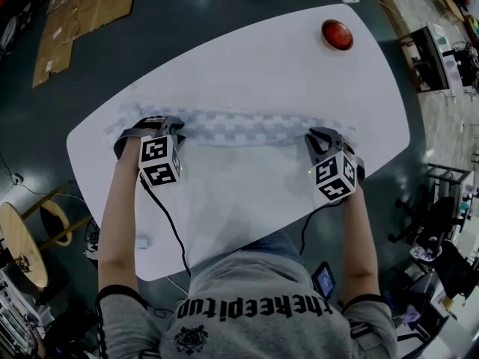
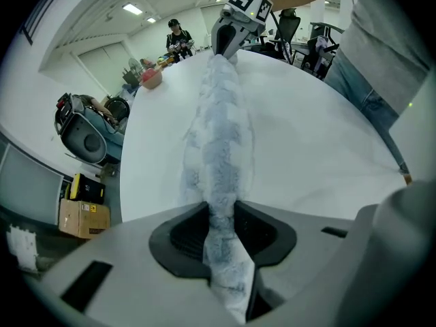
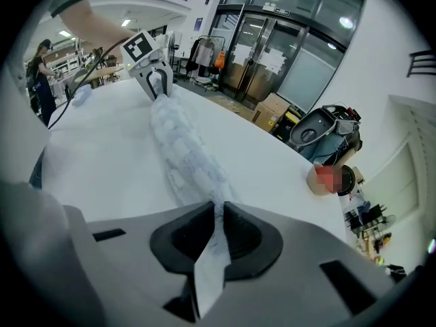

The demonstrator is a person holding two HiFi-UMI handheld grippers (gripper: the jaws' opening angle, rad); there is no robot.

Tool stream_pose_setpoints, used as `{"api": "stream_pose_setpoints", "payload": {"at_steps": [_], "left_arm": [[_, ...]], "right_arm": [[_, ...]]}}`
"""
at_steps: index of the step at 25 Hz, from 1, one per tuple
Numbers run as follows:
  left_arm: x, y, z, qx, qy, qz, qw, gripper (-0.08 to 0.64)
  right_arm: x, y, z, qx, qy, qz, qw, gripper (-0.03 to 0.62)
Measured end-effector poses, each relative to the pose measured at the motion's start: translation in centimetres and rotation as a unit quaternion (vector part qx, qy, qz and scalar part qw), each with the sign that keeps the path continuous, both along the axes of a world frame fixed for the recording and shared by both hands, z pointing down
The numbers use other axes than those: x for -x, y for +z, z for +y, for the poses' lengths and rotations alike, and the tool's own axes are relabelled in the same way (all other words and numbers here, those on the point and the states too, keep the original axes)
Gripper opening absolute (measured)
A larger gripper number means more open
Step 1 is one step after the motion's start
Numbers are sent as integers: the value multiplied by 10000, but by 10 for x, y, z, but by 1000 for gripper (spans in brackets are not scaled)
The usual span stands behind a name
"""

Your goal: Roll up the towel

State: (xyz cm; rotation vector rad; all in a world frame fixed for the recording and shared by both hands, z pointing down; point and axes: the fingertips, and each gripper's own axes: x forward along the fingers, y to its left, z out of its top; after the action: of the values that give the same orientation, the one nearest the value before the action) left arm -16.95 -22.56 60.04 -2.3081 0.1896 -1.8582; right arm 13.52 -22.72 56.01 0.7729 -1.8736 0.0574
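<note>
1. The towel (image 1: 239,126), pale blue and white in a checked pattern, lies on the white tabletop (image 1: 299,73) gathered into a long, narrow band that runs from one tool to the other.
2. The left tool (image 1: 153,126) is clenched on the band near its left end. In the left gripper view its dark pads (image 2: 187,234) press on the fabric from both sides, and a fold of towel (image 2: 218,135) comes back through the jaws toward the camera.
3. A short length of towel reaches past the left tool toward the tabletop's left edge.
4. The right tool (image 1: 323,139) grasps the band at its right end. In the right gripper view the jaws stand nearly together, with a thin edge of towel (image 3: 184,148) pinched between them.
5. Both tools point steeply down at the tabletop, well apart, and each shows at the far end of the band in the other's view.
6. A red round object (image 1: 337,34) sits near the far right edge of the tabletop, well apart from the towel.
</note>
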Motion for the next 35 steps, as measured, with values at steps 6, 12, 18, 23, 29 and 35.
{"api": "stream_pose_setpoints", "payload": {"at_steps": [6, 12, 18, 23, 29, 35], "left_arm": [[-4, -2, -14, 56, -22, -6, 10000, 120], [-6, -2, -28, 15, -87, 55, 9999, 120], [-6, 1, -34, 21, -47, 31, 10000, 120], [-4, 1, -34, -72, -66, 7, 10000, 120], [-9, -12, -26, -157, -276, 323, 9990, 121], [-15, -32, -20, -349, -868, 1011, 9905, 121]], "right_arm": [[-3, 2, -16, -12, 157, -79, 9998, 41], [-6, 9, -27, 41, 303, -102, 9995, 43], [-3, 16, -33, 149, 375, -118, 9991, 43], [0, 16, -33, 140, 427, -142, 9989, 43], [2, 2, -22, 76, 620, -486, 9969, 43], [15, -16, -9, -122, 908, -983, 9909, 43]]}}
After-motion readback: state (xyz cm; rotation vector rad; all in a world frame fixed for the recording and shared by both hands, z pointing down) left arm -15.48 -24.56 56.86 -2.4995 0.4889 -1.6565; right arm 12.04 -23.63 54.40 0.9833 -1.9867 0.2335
